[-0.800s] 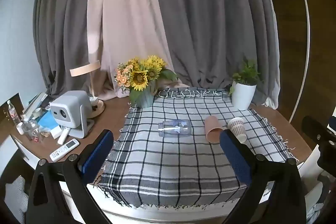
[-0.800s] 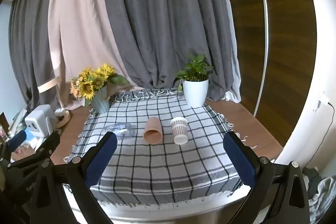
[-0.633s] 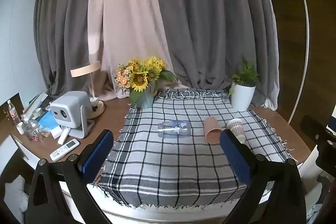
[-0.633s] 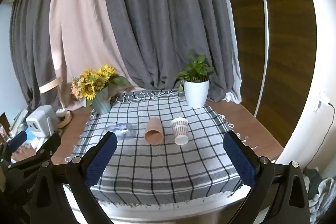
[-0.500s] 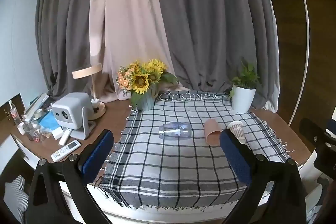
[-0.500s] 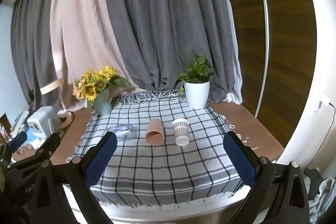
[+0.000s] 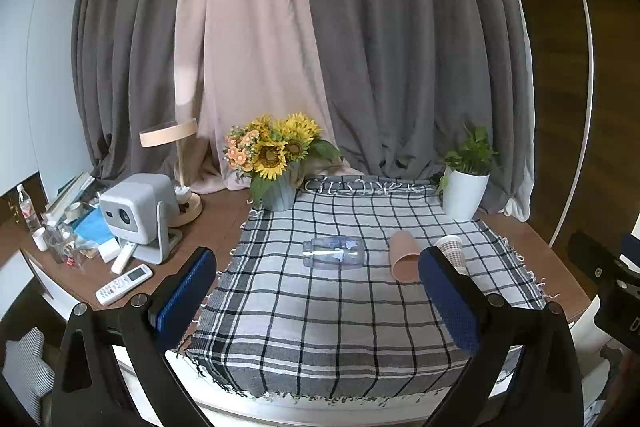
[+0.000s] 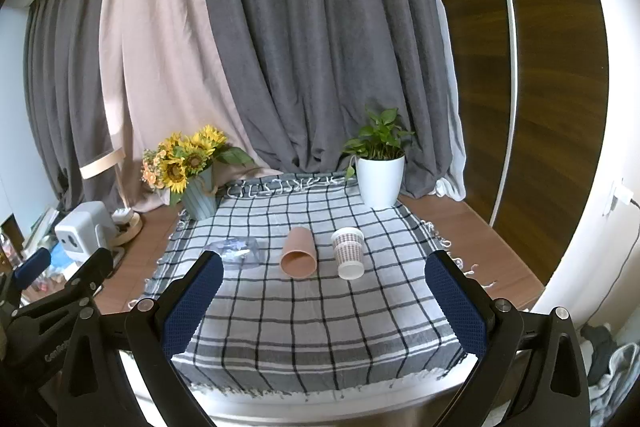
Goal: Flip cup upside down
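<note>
Both jaws were held wide, nothing grasped; the tan cup (image 8: pixel 299 252), lying sideways, could be rolled away if nudged off-centre.

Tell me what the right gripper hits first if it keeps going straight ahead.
Likely the pink cup lying on its side on the checked cloth, roughly centered ahead of the open right gripper. Depth is hard to judge; it might pass above.

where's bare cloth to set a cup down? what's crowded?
Free: the near half of the checked cloth, between the gripper tips and the row of clear cup, tan cup and patterned cup. Also a strip behind them, before the white planter. Crowded: the wood left of the cloth, around the projector.
</note>
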Demonstrator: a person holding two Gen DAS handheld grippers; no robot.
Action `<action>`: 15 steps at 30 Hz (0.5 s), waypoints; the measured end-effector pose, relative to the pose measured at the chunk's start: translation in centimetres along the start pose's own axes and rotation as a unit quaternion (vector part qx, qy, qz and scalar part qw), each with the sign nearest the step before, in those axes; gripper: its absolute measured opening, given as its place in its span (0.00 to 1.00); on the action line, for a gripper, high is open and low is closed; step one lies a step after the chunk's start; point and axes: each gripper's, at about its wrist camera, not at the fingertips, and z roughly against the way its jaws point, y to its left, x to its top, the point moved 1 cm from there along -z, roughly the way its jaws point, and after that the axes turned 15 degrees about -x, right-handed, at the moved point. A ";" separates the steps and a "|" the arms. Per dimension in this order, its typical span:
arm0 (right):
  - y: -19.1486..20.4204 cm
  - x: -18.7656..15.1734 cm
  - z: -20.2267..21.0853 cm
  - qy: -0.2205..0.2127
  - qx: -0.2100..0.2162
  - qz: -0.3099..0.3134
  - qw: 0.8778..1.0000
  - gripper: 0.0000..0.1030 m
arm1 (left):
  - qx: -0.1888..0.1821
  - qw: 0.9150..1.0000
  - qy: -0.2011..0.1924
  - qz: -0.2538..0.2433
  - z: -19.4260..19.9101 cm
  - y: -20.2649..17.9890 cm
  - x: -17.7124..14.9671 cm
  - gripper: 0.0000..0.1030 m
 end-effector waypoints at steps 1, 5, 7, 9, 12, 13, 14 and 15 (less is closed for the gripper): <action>0.0 0.0 0.0 0.000 0.000 0.000 1.000 0.99 | 0.000 1.000 0.000 0.000 0.0 0.0 0.1 1.00; 0.1 -0.1 0.0 0.000 0.000 0.001 1.000 0.99 | -0.001 1.000 0.001 0.001 -0.1 0.1 0.2 1.00; 0.2 -0.1 0.0 0.001 0.000 0.001 1.000 0.99 | -0.002 1.000 0.001 0.002 -0.2 0.1 0.4 1.00; 0.2 -0.2 0.0 0.000 0.000 0.001 1.000 0.99 | -0.004 1.000 0.000 0.002 -0.2 0.1 0.5 1.00; 0.2 -0.2 0.0 0.000 0.000 0.001 1.000 0.99 | -0.004 1.000 0.000 0.001 -0.2 0.1 0.6 1.00; 0.2 -0.1 -0.1 0.001 0.001 0.001 1.000 0.99 | -0.004 1.000 0.000 0.002 -0.2 0.1 0.6 1.00; 0.2 -0.1 0.0 0.001 0.001 0.001 1.000 0.99 | -0.004 1.000 0.000 0.002 -0.2 0.1 0.6 1.00; 0.2 -0.1 0.0 0.000 0.000 0.001 1.000 0.99 | -0.004 1.000 0.000 0.002 -0.1 0.1 0.5 1.00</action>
